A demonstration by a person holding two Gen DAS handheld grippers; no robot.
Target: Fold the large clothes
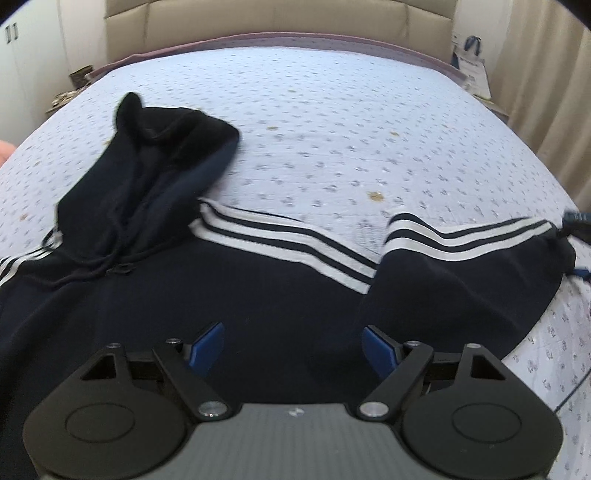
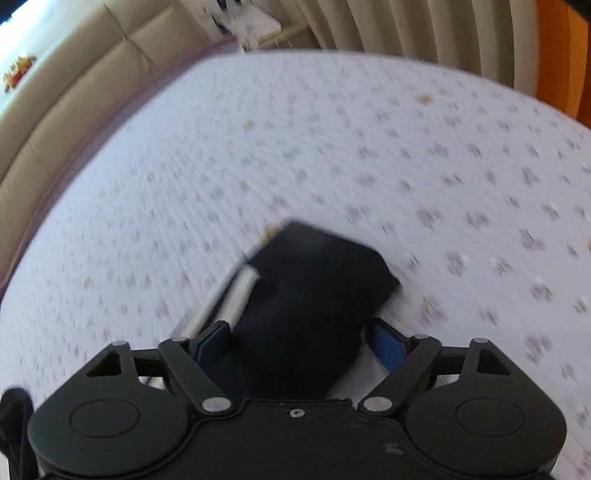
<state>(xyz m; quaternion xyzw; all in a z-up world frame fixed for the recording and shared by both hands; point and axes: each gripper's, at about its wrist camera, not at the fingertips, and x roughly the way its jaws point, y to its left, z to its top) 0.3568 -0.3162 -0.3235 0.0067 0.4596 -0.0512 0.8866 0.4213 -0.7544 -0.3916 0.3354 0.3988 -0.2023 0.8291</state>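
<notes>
I'm looking at a dark navy hoodie (image 1: 221, 280) lying spread across the bed (image 1: 332, 129), chest side toward me, hood (image 1: 155, 158) flopped up and left onto the floral quilt. White triple stripes are running along the shoulder and down the right sleeve (image 1: 461, 258), which is bending out toward the right edge of the mattress. My left gripper (image 1: 293, 345) is hovering over the hoodie's body with its blue pads (image 1: 207, 345) spread wide, nothing between them; I can't tell if the pads are touching the cloth. In the right wrist view, my right gripper (image 2: 299, 343) is sitting around the sleeve cuff (image 2: 314, 288), the dark fabric bunching between the two fingers with a bit of white stripe showing at the left side. The blue fingers (image 2: 388, 343) are standing apart here, and the left pad is looking close to the cloth while the right one is showing a gap, so I'm reading it as wide, not clamping. That view is blurring heavily. Beige headboard (image 1: 277, 18) is showing at the far end, curtains (image 1: 554, 92) on the right.
</notes>
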